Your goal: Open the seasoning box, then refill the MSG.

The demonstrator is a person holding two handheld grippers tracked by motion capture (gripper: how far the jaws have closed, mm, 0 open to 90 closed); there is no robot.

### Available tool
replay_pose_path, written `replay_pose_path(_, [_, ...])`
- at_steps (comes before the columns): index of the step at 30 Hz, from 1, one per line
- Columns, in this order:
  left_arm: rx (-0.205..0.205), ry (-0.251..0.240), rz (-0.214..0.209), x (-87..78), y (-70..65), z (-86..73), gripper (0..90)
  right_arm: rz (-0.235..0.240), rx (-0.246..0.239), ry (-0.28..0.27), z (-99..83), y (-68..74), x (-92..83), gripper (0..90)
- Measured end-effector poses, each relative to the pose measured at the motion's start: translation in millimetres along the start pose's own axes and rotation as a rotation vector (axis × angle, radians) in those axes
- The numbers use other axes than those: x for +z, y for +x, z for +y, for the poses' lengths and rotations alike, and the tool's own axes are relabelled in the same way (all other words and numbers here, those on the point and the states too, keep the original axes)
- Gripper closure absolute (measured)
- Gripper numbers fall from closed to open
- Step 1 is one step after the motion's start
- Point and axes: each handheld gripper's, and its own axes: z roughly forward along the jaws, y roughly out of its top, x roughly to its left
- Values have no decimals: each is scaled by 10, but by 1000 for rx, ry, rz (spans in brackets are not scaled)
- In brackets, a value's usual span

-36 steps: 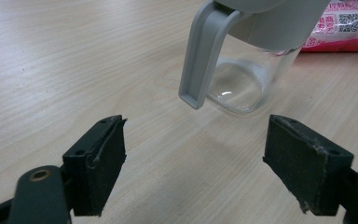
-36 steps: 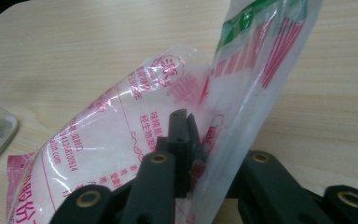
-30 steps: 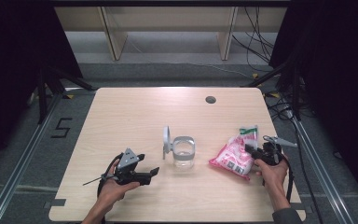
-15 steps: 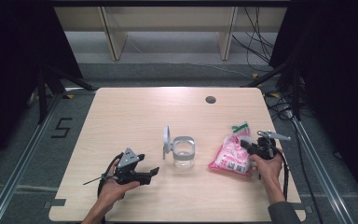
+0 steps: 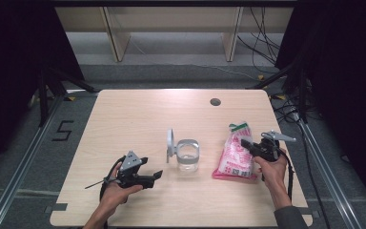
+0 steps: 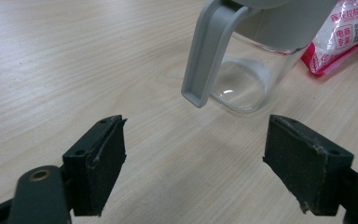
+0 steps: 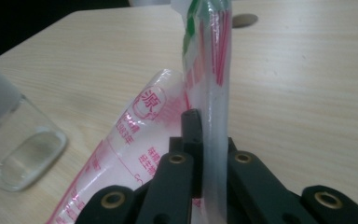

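Observation:
A pink and white plastic bag (image 5: pixel 236 155) with red print lies at the table's right side, its green-tipped top edge raised. My right gripper (image 5: pixel 246 144) is shut on that edge; in the right gripper view the bag (image 7: pixel 214 93) stands pinched between the jaws. A clear glass jar (image 5: pixel 188 156) with a grey hinged lid (image 5: pixel 170 142) standing open sits mid-table. My left gripper (image 5: pixel 155 175) rests open near the front left. The jar (image 6: pixel 256 70) and its grey lid (image 6: pixel 209 51) show beyond its spread jaws in the left gripper view.
A light wooden table (image 5: pixel 138 114) carries everything, with a dark round hole (image 5: pixel 215 101) near its far right. Cables (image 5: pixel 267 43) run across the floor behind, and a shelf's legs stand at the back.
My right gripper has lifted the bag's top edge and drawn it slightly left, so the bag stands more upright. The left gripper and jar have stayed put.

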Motion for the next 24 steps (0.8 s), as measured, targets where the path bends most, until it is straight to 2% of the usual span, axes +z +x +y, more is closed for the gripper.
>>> replay_pose_path(1, [-2,-1,1,-1,0,0,198,9,-4,10,20,27,-10,900])
replay_pose_path(2, [-2,-2,1,-3,0,1,198,20,-54,-15,39,15,-3,900])
replay_pose_path(3, [-4,-4,-1,-4,-1,2,198,36,-44,-20,45,40,-6,900])
replay_pose_path(4, [-7,-9,-4,-3,-2,2,198,32,-53,-19,58,62,-5,900])
replay_pose_path(6, [-6,-12,-7,-4,0,4,197,49,-16,-5,70,139,-29,900])
replay_pose_path(7, [-5,-11,-7,-7,0,7,198,43,-55,-30,73,133,-14,900])
replay_pose_path(8, [-5,-12,-7,-7,0,7,197,36,-79,-19,89,139,-31,900])
replay_pose_path(9, [-5,-12,-7,-7,0,7,198,50,-74,-25,101,156,-52,900])
replay_pose_path(10, [-5,-12,-7,-6,1,6,198,62,-35,-24,98,196,-64,900])
replay_pose_path(12, [-7,-12,-7,-5,1,6,198,89,-59,-50,118,213,-69,900])
replay_pose_path(13, [-7,-12,-7,-5,1,6,198,82,-81,-62,130,218,-85,900])
replay_pose_path(15, [-5,-11,-7,-6,0,6,197,103,-48,-62,141,276,-113,900])
replay_pose_path(18, [-3,-10,-3,-14,-9,7,198,125,-68,-87,166,305,-133,900])
replay_pose_path(19, [0,-14,-2,-17,-14,10,198,138,-29,-79,166,353,-161,900])
replay_pose_path(21, [-1,-15,-4,-18,-17,10,198,146,-63,-90,188,380,-181,900])
replay_pose_path(22, [0,-11,-9,-19,-17,10,198,139,-49,-77,194,420,-209,900])
replay_pose_path(23, [5,-13,-9,-19,-18,10,198,153,-54,-88,198,436,-214,900])
replay_pose_path(24, [5,-13,-10,-19,-19,10,198,156,-94,-108,208,437,-214,900])
